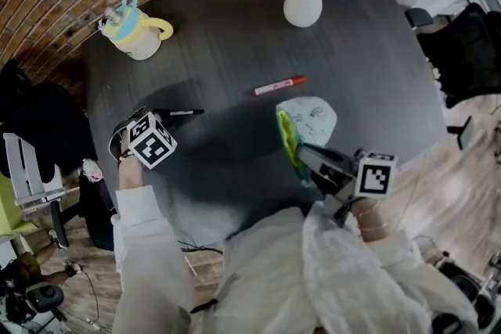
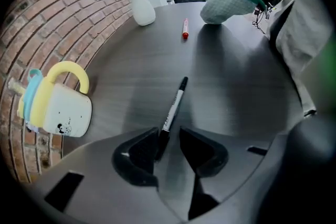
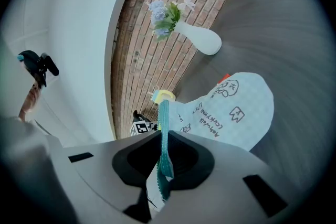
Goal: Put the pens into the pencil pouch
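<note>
Grabbing black pen point(image 2: 173, 110): left tool point(image 2: 169, 140) points down, jaws apart astride its near end on the tabletop point(image 2: 236, 92), pads not pressing, right tool point(image 3: 164, 152) clamped on pencil pouch point(image 3: 231, 113) rim; next probably squeeze, lift, carry to pouch.

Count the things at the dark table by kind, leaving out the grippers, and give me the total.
Pens: 2 (black pen, red pen)
Pencil pouch: 1
Vase with flowers: 1
Mug: 1
Total: 5
</note>
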`<action>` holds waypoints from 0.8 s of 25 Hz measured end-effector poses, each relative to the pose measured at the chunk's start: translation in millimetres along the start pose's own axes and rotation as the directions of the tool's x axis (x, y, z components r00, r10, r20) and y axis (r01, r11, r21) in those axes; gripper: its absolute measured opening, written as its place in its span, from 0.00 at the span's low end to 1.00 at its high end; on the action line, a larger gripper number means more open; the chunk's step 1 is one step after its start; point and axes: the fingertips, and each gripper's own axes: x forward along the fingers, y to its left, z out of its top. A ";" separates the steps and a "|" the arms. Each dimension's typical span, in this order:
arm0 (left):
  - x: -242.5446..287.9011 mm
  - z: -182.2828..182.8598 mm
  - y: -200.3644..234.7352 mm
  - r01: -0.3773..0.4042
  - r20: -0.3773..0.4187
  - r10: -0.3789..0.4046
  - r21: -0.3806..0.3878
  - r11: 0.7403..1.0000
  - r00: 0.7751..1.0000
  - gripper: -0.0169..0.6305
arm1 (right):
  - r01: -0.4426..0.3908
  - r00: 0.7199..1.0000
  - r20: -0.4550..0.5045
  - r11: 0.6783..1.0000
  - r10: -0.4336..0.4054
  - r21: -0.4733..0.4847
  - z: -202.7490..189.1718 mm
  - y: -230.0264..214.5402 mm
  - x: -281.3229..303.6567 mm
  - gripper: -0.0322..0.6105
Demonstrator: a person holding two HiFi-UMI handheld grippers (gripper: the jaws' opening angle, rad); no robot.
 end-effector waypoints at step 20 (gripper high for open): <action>-38.1 75.2 -44.0 0.007 0.188 -0.013 0.037 0.999 0.982 0.10 | 0.005 0.996 0.090 1.000 -0.004 -0.020 8.0 7.2 -14.9 0.10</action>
